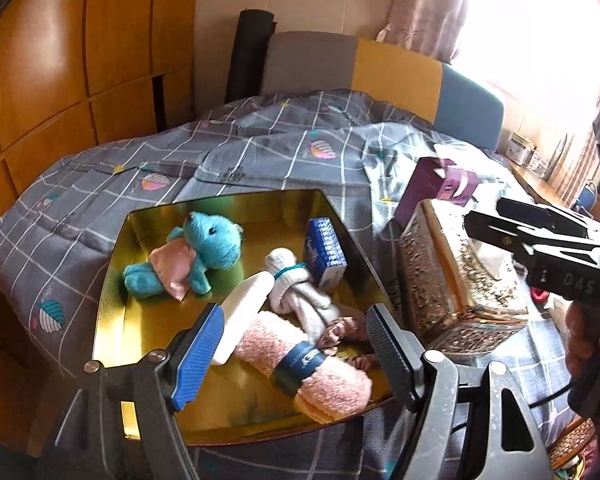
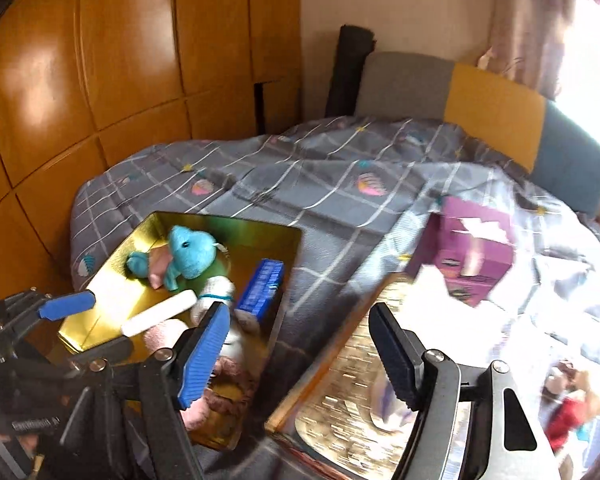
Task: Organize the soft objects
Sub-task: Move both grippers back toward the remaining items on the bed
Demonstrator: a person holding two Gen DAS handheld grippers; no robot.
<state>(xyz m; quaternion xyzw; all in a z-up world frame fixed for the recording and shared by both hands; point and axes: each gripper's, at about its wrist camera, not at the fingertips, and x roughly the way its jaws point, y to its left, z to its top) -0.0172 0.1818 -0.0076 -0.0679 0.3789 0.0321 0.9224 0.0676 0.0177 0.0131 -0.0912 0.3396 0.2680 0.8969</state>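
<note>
A gold tin (image 1: 112, 264) sits open on the bed (image 1: 260, 152), and the soft things are gathered inside it. A blue stuffed toy (image 1: 204, 256) lies toward the far side of the tin with a pink cloth (image 1: 172, 268) across its middle. Nearer the front of the tin lie a knotted white sock (image 1: 296, 288), a white bottle (image 1: 244, 312) and a rolled pink towel (image 1: 300, 360) with a dark band around it. A blue packet (image 1: 326, 254) stands against the tin's right wall.

The left hand-held gripper (image 1: 296, 344) hovers over the front of the tin with its jaws apart and nothing between them. The right hand-held gripper (image 2: 300, 356) also stands apart and empty, just right of the tin, above a glittery gold box (image 2: 352, 392). A purple box (image 2: 472, 256) lies on the bed beyond that, farther right of the tin.
</note>
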